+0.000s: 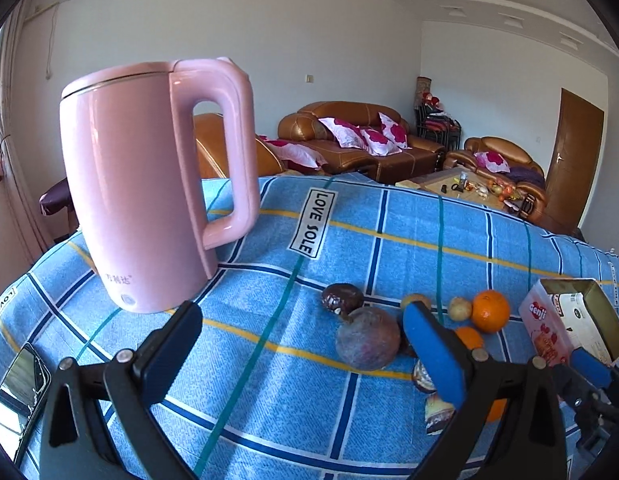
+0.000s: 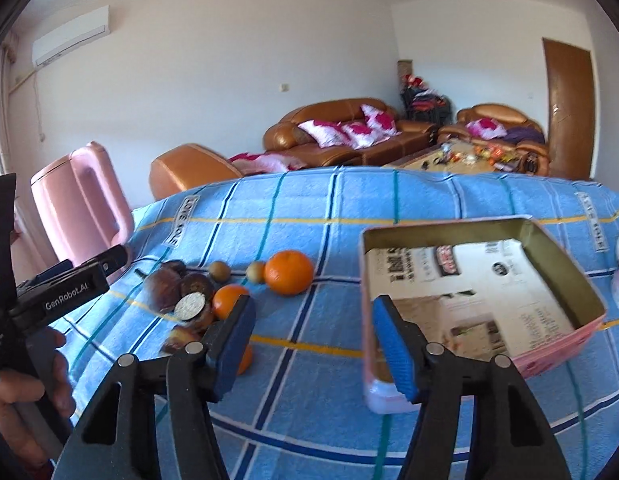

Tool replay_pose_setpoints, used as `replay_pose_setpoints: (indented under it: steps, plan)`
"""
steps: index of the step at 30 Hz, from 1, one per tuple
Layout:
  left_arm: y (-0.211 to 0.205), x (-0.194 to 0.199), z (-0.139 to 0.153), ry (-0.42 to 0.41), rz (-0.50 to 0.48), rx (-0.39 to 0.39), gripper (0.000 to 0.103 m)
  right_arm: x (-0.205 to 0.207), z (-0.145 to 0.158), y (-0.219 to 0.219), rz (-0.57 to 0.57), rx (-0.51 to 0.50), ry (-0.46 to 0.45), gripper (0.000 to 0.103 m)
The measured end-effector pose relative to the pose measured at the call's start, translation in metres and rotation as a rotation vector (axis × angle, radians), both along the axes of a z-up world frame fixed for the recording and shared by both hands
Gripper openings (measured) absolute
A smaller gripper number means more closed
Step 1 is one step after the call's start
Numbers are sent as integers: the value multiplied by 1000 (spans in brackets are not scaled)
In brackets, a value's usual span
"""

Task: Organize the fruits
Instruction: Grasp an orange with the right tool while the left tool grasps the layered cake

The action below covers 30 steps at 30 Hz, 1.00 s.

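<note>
- Two black gripper arms with blue rubber pads fill the bottom of each wrist view. The left gripper [image 1: 309,344] stands wide apart over the cloth with nothing between its pads; the right gripper [image 2: 313,344] is also spread wide and holds nothing.
- Right gripper's right-hand pad [image 2: 394,346] overlaps the near corner of a shallow pink tin box [image 2: 549,338]. Whether it touches the rim, I cannot tell.
- Pink tin box is rectangular, open at the top, with dull gold metal inner walls and printed paper lying flat on its floor. Its long axis runs from the near left corner away toward the far right.
- Fruit lies in a loose cluster on the cloth to the left of the box: a smooth round orange [image 2: 288,272], a smaller orange [image 2: 228,300] nearer the gripper, two small tan round fruits [image 2: 219,271], and dark purple, matte, wrinkled round fruit [image 1: 367,338], one cut open to show a pale face [image 2: 189,307].
- Blue woven tablecloth [image 1: 389,216] with a dark blue, yellow and teal check covers the table.
- Glossy pink plastic kettle [image 1: 149,184] stands upright at far left, handle turned toward the fruit.
- Person's hand [image 2: 25,396] grips the left tool's handle.
</note>
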State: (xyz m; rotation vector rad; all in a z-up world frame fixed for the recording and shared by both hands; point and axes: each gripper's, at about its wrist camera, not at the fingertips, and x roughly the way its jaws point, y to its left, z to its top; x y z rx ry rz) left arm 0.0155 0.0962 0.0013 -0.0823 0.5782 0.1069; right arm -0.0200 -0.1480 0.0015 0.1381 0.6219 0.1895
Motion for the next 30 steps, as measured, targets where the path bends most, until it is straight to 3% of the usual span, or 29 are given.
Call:
replay_pose_setpoints:
  steps: [4,8,13,15,16,20,25,30]
  plan:
    - [0,5,-3,45,-53,-27,95,9,-14,21,106,29,87,63]
    - [-9,4,-3,53,-104,-18,95,21,-24,37,152,6,167,56]
    - [-13,5,-3,59,-138,-32,94,28,-32,51,197,-6,226,55]
    - [-16,4,-3,55,-171,-44,91,28,-33,57,218,-37,242,49]
    - [-18,3,-2,51,-189,-49,90,27,-33,59,224,-46,244,38]
    - [-27,0,-2,50,-256,-58,87,21,-29,49,190,-39,216,36]
    - [-42,2,-10,134,-393,-116,69,11,-4,22,89,-3,73,36]
    - [-71,2,-28,241,-490,-54,51,5,15,2,-28,-23,-25,36]
